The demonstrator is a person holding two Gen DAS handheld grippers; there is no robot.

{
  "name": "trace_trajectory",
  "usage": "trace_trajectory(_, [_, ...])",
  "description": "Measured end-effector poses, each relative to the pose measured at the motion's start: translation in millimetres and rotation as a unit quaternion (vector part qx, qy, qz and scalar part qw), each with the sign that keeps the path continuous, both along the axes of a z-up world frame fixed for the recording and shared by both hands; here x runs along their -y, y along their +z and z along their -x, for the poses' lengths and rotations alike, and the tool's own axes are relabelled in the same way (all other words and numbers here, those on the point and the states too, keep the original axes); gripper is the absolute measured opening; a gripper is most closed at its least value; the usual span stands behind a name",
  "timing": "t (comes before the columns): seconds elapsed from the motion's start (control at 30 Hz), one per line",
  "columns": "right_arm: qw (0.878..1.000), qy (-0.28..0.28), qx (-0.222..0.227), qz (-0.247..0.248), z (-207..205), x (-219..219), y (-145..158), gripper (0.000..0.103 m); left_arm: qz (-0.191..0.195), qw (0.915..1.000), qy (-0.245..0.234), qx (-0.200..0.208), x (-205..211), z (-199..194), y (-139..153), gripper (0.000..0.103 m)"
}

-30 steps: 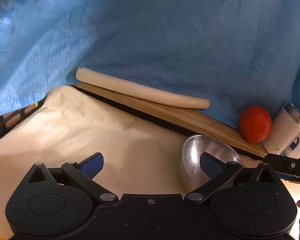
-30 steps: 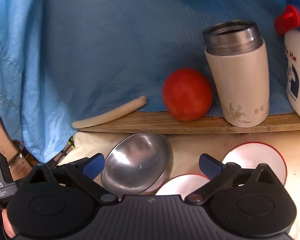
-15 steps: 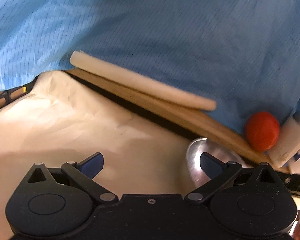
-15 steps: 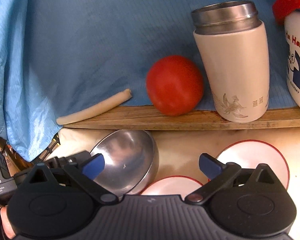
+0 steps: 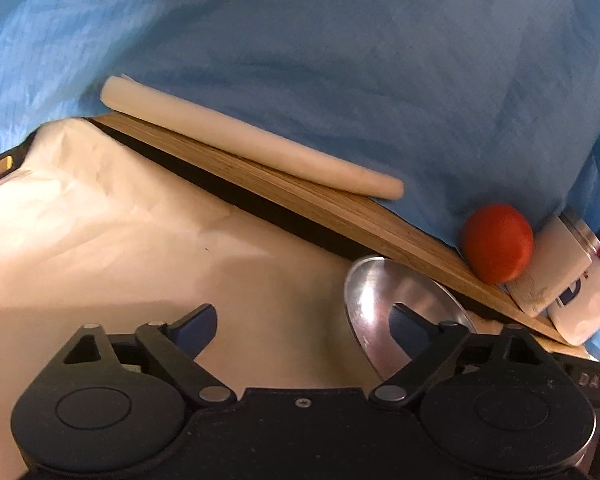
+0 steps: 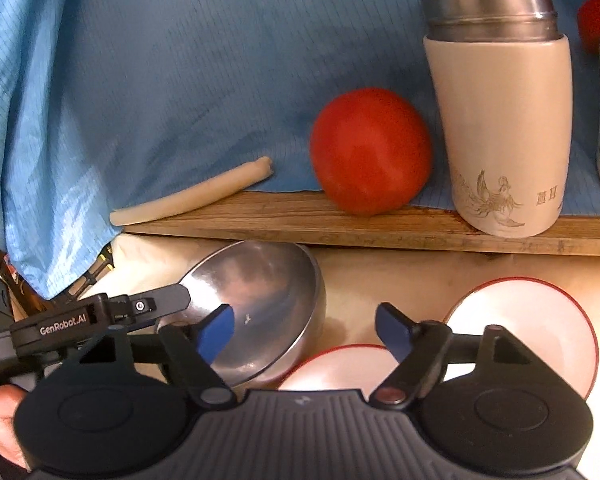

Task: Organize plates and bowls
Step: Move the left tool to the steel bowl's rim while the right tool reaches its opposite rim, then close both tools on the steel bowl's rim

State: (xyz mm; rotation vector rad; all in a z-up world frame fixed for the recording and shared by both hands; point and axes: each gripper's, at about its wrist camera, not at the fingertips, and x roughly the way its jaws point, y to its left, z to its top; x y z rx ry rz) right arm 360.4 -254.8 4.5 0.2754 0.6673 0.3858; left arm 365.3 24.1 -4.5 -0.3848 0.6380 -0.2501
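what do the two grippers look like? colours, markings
Both alike: black plastic body with two round discs, black linkage arms on silver pivot pins, dark blue pads on the fingers. The left gripper shows a small centre screw; seen from the right wrist camera it reads "GenRobot.AI". The right gripper has a ribbed grey top.

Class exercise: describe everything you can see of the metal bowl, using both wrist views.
The metal bowl is round, shiny steel with a smooth, empty, reflective inside. It sits tilted on the pale cloth, its opening facing the cameras, just below the wooden board. Its lower rim lies against a red-rimmed plate. The left gripper has one finger across the rim while its jaws are closing; whether the pads touch metal is unclear.
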Motion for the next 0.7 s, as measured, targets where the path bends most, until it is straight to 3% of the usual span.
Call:
trace_trajectory(0.17, [1.0, 0.003, 0.002, -0.005, 0.6, 1.0, -1.3, 0.068, 0.003, 0.9998, -0.017, -0.006, 2.2, -0.7, -1.6, 0.078])
trace_trajectory(0.33, [1.0, 0.006, 0.003, -0.008, 0.3, 0.1, -1.5, 0.059, 0.004, 0.9993, -0.035, -0.015, 4.4, -2.9, -4.1, 0.056])
trace_trajectory(0.5, [1.0, 0.016, -0.002, -0.017, -1.0, -1.0, -2.5, 0.044, 0.019, 0.9987, -0.044, -0.018, 3.4, -3.3, -6.0, 0.049])
trace_trajectory(0.7, [1.0, 0.014, -0.007, -0.023, -2.4, -1.2, -3.4, 0.038, 0.03, 0.9977, -0.06, -0.013, 4.6, -0.8, -4.8, 0.031])
